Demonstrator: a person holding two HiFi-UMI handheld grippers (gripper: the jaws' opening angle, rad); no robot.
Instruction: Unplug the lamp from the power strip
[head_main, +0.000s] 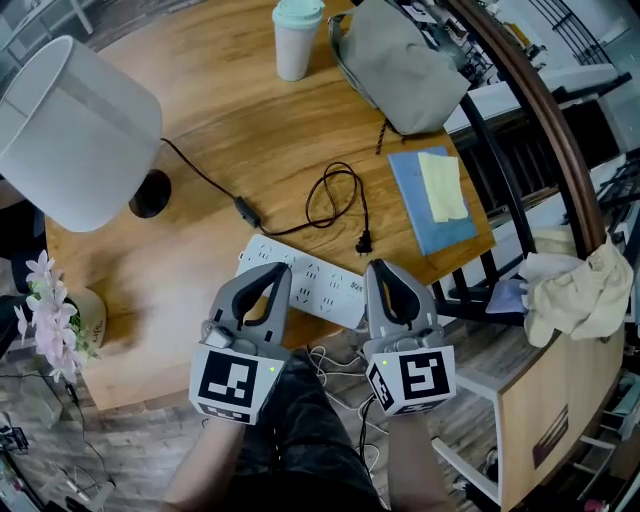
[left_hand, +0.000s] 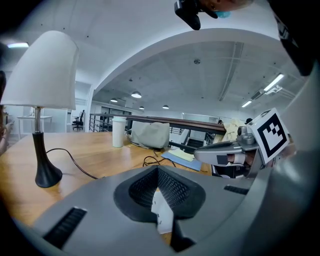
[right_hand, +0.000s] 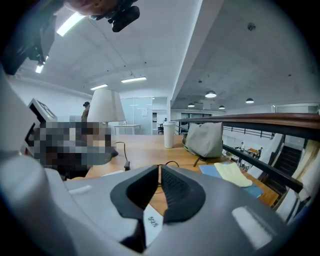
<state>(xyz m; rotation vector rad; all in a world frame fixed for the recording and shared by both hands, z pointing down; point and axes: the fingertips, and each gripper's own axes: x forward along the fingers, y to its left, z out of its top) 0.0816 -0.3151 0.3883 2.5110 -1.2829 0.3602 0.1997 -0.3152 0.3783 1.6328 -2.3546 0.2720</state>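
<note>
The 2 tongs, left gripper (head_main: 277, 270) and right gripper (head_main: 377, 268), hover with jaws closed together and empty over the white power strip (head_main: 315, 280), which lies crosswise under their tips. The lamp's plug (head_main: 365, 242) lies free on the table (head_main: 220, 120) just beyond the right gripper, with its cord (head_main: 335, 195) trailing to the lamp (head_main: 75, 130) at far left.

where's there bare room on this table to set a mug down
Widest bare wood lies mid-table, between the lamp base, the cup and the cord loop. A second free patch is left of the power strip, toward the flowers. Crowded: the right side, where the bag, the blue notebook and the plug sit close.
</note>
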